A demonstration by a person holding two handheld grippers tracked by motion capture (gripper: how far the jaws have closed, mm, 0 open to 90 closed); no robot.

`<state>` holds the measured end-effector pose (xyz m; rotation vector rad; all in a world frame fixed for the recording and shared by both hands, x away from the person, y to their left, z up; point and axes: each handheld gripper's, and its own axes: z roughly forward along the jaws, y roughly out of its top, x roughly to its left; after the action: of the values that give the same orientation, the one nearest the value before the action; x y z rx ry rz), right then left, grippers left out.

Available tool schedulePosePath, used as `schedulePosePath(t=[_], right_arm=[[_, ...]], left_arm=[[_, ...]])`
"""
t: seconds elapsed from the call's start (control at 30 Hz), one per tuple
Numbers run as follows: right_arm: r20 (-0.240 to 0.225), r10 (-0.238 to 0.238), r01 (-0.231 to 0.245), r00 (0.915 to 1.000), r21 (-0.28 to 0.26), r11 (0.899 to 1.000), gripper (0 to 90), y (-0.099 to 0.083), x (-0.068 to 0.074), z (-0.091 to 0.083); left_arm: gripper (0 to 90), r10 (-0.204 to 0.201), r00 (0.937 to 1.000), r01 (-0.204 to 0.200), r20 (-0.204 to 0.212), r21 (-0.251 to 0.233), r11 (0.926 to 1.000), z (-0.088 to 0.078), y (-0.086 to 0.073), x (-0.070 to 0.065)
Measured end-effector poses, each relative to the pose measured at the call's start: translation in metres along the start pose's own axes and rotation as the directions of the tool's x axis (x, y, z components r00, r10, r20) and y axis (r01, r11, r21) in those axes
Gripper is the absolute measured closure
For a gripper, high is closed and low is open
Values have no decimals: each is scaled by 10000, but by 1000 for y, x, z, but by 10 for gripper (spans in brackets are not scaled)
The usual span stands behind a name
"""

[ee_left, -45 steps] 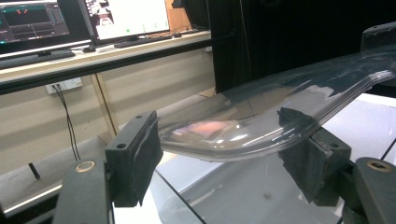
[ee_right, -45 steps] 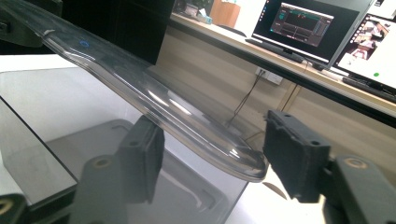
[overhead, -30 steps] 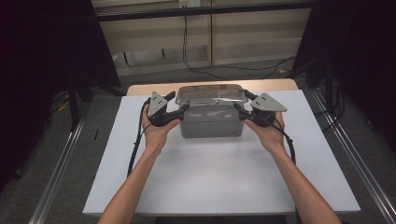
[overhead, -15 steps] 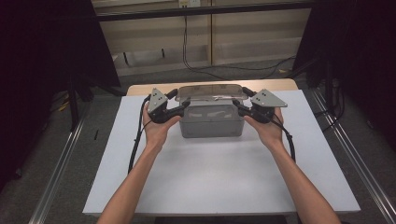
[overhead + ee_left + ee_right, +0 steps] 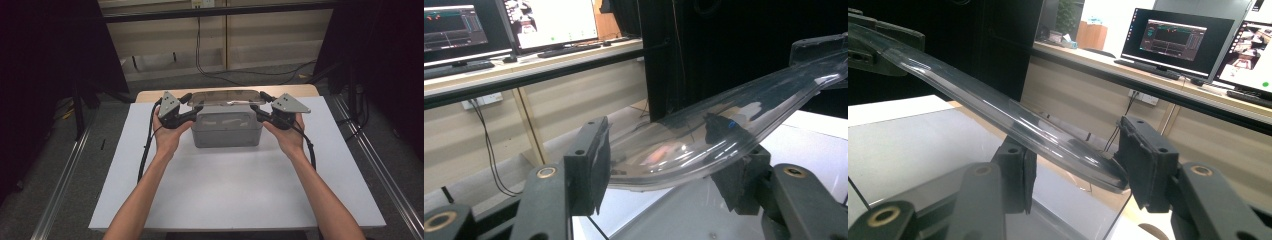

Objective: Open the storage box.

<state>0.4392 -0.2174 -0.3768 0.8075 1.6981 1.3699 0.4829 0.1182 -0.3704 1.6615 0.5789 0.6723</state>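
Both grippers closing in on the clear lid (image 5: 225, 96), top-centre of the high view, sitting over the grey box (image 5: 227, 127) on the white table (image 5: 235, 195). L gripper (image 5: 196, 103) jaws partway in, clamping the lid's left end. R gripper (image 5: 256, 102) doing the same at the right end, pads pressing its edge.

Dark curtains (image 5: 45, 75), grey floor (image 5: 65, 165)
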Motion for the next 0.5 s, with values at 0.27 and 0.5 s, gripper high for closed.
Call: schedulePosePath(t=[0.27,0.5], right_arm=[[13,-140,139,9999,116,9998,513,7,-2,4],[20,-22,22,10000,73,10000,529,5,-5,5]], left_arm=[[480,113,9999,-113,5,-58,9999,1,3,2],[506,303,9995,-303,-101,-57,9995,2,3,3]])
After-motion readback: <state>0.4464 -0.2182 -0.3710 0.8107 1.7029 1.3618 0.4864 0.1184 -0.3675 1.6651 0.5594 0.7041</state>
